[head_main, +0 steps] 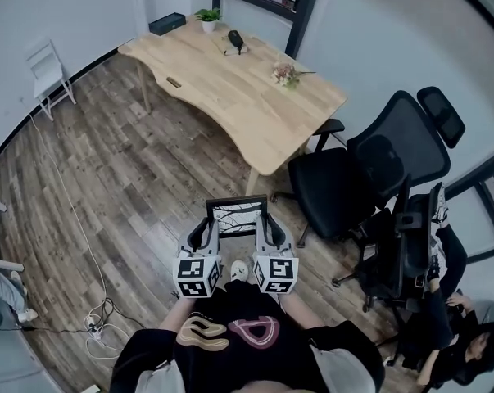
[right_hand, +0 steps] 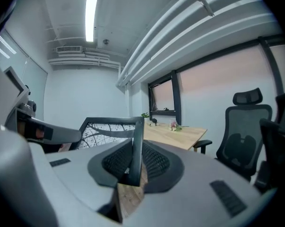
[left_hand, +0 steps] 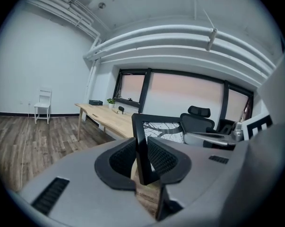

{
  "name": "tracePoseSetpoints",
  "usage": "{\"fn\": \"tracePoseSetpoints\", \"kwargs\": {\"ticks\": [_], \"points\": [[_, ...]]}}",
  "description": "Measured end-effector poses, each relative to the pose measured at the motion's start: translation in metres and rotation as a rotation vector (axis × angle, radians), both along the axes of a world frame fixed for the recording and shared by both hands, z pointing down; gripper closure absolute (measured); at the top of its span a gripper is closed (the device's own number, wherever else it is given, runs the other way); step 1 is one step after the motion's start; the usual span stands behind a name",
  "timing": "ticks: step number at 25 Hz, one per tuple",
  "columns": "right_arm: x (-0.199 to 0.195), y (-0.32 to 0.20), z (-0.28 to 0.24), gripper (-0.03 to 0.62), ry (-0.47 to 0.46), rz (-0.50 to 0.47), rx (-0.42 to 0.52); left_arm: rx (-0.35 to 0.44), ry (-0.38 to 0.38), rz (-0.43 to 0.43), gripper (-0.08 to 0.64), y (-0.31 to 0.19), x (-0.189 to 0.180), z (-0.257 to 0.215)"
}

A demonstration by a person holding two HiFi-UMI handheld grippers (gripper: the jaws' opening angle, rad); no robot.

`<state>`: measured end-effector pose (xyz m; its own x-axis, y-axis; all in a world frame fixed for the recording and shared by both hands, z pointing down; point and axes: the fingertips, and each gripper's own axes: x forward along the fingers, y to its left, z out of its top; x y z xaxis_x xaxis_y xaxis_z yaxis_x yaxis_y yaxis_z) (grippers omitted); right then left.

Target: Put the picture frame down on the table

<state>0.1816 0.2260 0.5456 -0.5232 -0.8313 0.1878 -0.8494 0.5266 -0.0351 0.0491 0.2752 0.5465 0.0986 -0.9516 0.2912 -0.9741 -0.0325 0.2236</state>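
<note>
A black picture frame with a branch print hangs in the air in front of me, above the wood floor. My left gripper is shut on its left edge. My right gripper is shut on its right edge. The frame stands upright between them, its picture facing me. The light wooden table lies some way ahead across the floor, seen also as the table in the left gripper view and the table in the right gripper view.
On the table stand a small potted plant, a dark object and a little bunch of flowers. Black office chairs stand to the right of the table, a white chair by the left wall. Cables lie on the floor at left. A person sits at lower right.
</note>
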Motion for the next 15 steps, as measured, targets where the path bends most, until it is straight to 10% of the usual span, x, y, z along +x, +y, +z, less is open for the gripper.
{"fn": "tracePoseSetpoints", "kwargs": {"ticks": [15], "points": [[0.032, -0.122, -0.001, 0.518, -0.001, -0.009, 0.0, 0.008, 0.016, -0.018, 0.472, -0.121, 0.031, 0.002]]}}
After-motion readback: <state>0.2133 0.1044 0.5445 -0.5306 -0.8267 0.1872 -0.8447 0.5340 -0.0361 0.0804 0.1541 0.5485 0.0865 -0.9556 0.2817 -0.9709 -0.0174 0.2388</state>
